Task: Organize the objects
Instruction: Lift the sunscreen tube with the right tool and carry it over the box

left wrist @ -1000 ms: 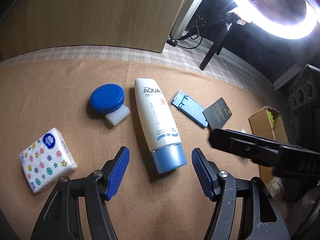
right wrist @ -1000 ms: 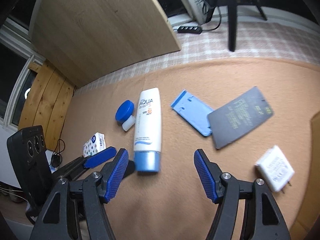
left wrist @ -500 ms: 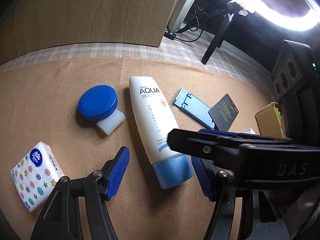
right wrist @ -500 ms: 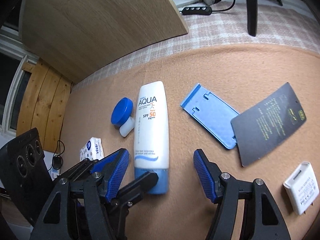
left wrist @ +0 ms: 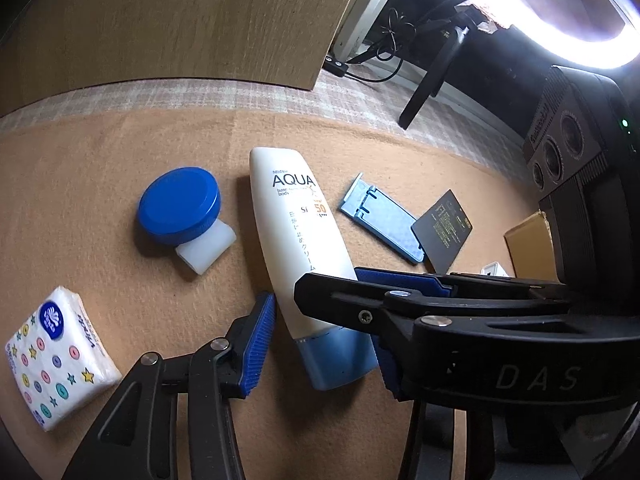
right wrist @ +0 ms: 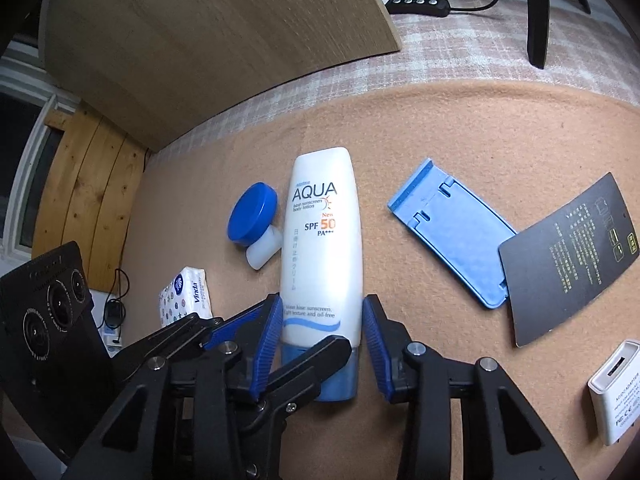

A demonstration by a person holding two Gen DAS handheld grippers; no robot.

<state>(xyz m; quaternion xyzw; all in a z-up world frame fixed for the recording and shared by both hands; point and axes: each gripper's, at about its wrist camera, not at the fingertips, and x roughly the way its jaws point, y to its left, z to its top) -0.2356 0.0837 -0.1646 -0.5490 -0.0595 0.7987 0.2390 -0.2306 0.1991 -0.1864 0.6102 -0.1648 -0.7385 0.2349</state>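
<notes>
Both grippers are at the cap end of the sunscreen tube (right wrist: 322, 264), which lies flat on the tan cloth (right wrist: 460, 128). The right gripper (right wrist: 323, 354) has the tube between its fingers and they are closing; the pads look just off its sides. The left gripper (left wrist: 320, 344) is closing around the blue cap too, and the right gripper crosses in front of it. A tissue pack (left wrist: 56, 356) lies to the left. Farther off are a blue lid (left wrist: 178, 210), a blue plastic piece (right wrist: 452, 236), a black card (right wrist: 568, 260) and a white charger (right wrist: 618, 392).
</notes>
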